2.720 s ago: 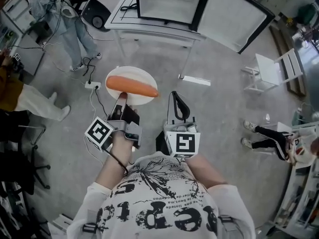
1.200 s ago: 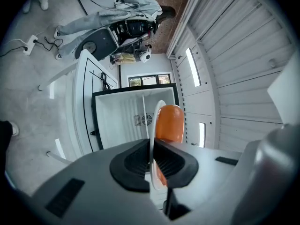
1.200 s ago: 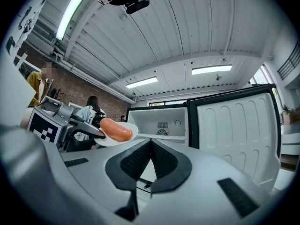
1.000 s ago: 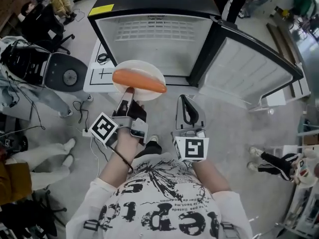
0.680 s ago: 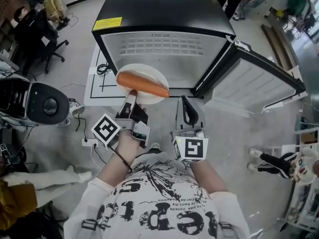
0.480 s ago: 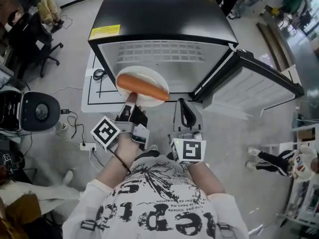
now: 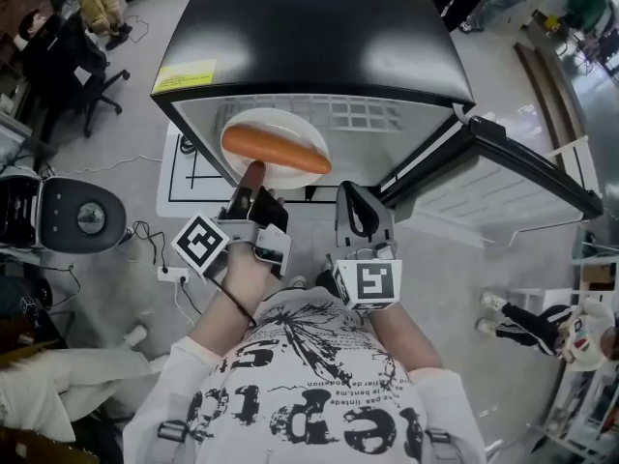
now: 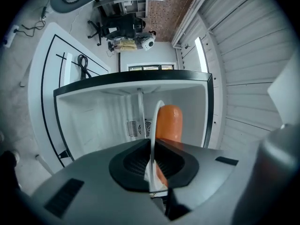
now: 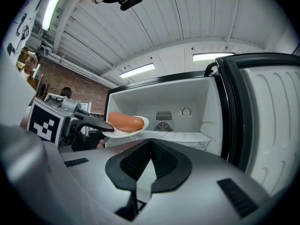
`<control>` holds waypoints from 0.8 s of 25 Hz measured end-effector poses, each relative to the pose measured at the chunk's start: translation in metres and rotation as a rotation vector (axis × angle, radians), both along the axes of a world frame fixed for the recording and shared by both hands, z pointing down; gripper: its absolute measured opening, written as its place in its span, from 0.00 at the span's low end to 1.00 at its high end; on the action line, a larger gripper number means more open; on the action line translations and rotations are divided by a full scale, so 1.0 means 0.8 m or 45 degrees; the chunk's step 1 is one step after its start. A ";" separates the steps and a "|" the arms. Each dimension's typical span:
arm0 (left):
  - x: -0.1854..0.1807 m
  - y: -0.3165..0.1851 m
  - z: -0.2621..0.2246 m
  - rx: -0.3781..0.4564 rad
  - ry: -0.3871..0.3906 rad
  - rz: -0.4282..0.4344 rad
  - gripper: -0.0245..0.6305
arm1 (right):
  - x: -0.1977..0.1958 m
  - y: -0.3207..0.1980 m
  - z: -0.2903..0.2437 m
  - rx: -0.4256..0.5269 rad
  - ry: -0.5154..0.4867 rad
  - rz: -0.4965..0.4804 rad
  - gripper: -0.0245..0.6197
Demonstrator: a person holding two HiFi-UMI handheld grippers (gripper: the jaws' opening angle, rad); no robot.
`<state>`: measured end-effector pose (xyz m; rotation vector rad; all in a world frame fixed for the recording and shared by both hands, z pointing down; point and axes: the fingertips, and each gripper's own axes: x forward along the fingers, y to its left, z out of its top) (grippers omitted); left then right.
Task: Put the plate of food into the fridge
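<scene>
Far left of head view: round grey-and-black appliance (image 7: 82,216) on the grey floor (image 7: 455,288), well apart from the work.

Left of centre: left gripper (image 7: 252,174), pointing level toward the top of the frame. Jaws pinched down to a thin slit on the near rim of a round white plate (image 7: 286,120). Plate held level in the air at the mouth of the open compartment of a black-topped, white-lined fridge (image 7: 309,37). Not set down on the white shelf (image 9: 183,136). Whether past the threshold: cannot tell.

Across the plate: one long orange-red sausage (image 7: 276,152), lying left to right. Confirmed in left gripper view: plate rim edge-on between the pads, sausage just beyond.

Right of centre: right gripper (image 7: 354,201), beside the left one and apart from the plate. Jaws closed together on nothing.

Further right: fridge door (image 7: 503,177), swung wide open, white liner showing.
</scene>
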<state>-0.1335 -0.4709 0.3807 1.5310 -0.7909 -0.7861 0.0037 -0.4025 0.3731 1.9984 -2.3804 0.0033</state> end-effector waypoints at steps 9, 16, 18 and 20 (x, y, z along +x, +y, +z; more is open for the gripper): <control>0.026 -0.043 -0.016 0.022 -0.048 -0.122 0.08 | 0.020 -0.037 -0.011 0.032 0.003 -0.158 0.04; 0.052 -0.066 -0.015 0.017 -0.059 -0.172 0.08 | 0.035 -0.057 0.003 0.005 0.011 -0.225 0.04; 0.054 -0.073 -0.017 0.018 -0.084 -0.188 0.08 | 0.038 -0.062 0.000 0.012 0.017 -0.230 0.04; 0.055 -0.080 -0.017 0.004 -0.076 -0.201 0.08 | 0.043 -0.067 0.000 0.014 0.022 -0.221 0.04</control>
